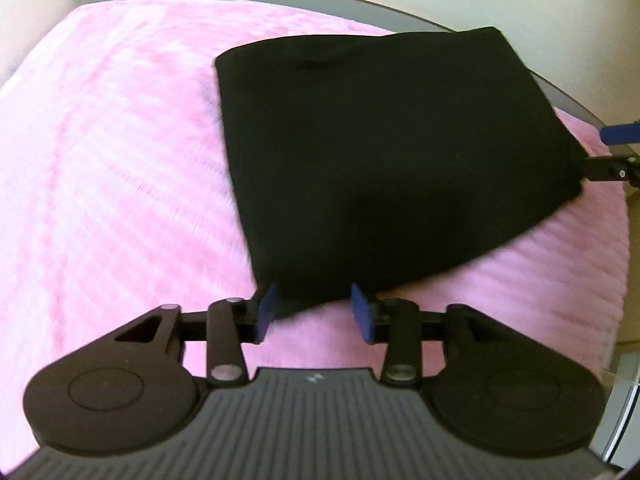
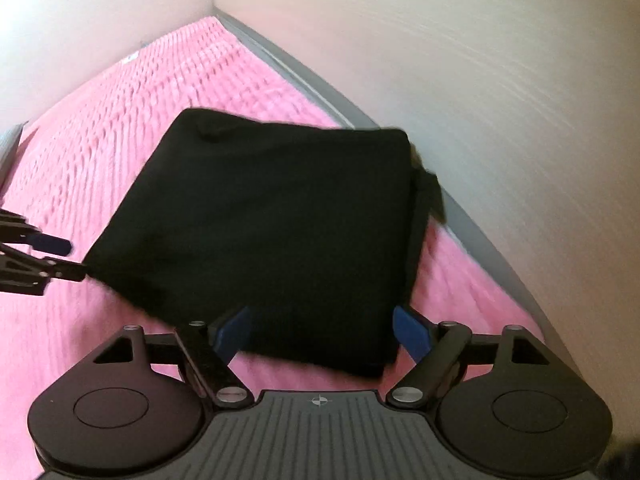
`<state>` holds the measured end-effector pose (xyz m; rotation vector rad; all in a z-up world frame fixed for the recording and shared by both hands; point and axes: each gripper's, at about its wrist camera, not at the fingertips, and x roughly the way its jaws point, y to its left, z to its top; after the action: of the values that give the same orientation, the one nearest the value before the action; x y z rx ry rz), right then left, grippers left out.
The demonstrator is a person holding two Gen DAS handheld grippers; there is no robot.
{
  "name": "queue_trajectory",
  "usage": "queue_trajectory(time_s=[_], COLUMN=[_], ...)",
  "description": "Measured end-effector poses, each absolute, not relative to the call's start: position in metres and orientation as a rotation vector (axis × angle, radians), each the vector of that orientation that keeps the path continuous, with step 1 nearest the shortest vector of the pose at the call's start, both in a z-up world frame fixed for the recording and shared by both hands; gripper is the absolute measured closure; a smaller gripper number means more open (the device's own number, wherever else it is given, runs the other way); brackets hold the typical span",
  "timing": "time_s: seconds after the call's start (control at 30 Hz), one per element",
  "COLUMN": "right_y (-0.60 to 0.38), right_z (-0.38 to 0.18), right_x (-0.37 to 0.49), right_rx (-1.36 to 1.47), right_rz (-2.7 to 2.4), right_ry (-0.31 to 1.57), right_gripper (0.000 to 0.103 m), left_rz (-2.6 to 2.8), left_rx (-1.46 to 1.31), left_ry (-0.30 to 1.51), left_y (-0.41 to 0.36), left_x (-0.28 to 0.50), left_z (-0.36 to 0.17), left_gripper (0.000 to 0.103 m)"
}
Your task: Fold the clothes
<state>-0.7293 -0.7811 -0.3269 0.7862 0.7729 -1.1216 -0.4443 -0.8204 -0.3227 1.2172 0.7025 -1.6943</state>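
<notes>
The folded black garment (image 1: pixel 384 160) lies flat on the pink blanket (image 1: pixel 100 180), centre-right in the left wrist view. The left gripper (image 1: pixel 314 314) has its jaws part open at the near corner, and the right gripper (image 2: pixel 320 332) has its jaws wide at the near edge; neither pinches cloth. Best lift both clear without snagging the fold.

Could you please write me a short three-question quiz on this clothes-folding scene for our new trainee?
1. True or false: the black garment lies in a folded block on the pink blanket.
2. The left gripper is: A open, B shut on cloth.
3. What colour are the pads of the right gripper?

Key: 1 true; 2 A; 3 blue.
</notes>
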Motion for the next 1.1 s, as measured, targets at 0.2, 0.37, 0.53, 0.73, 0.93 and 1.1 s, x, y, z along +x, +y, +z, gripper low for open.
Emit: queue_trajectory(time_s=[0.2,0.37,0.53,0.73,0.93,1.1], right_y=[-0.716,-0.67,-0.619,-0.557,-0.526,-0.53], right_z=[-0.285,-0.241,-0.198,-0.163,-0.142,-0.132], right_x=[-0.719,-0.7,-0.675,-0.65,-0.641,-0.64], right_rx=[0.867,0.912,0.881,0.844,0.839,0.81], right_rz=[-1.168,-1.277,-1.351,-1.41,-1.426,-1.421], right_ry=[0.784,0.71,0.668,0.653,0.632,0.635], right_gripper=[0.022,0.009,0.009,0.009,0.009,0.009], left_rz=[-1.652,-1.614,-1.608,-1.653,-1.665,-1.671], left_rx=[1.058,0.895,0.861,0.85,0.824,0.801], left_ry=[0.728,0.768,0.777,0.789,0.766,0.731], left_y=[-0.756,-0.721,-0.676,-0.617,-0.591,-0.581], left_x=[-0.424,-0.407,-0.391,-0.382,-0.377,-0.382], left_z=[-0.263,-0.228,-0.196,-0.158,-0.14,-0.125], left_gripper=[0.02,0.003,0.002,0.001,0.001,0.001])
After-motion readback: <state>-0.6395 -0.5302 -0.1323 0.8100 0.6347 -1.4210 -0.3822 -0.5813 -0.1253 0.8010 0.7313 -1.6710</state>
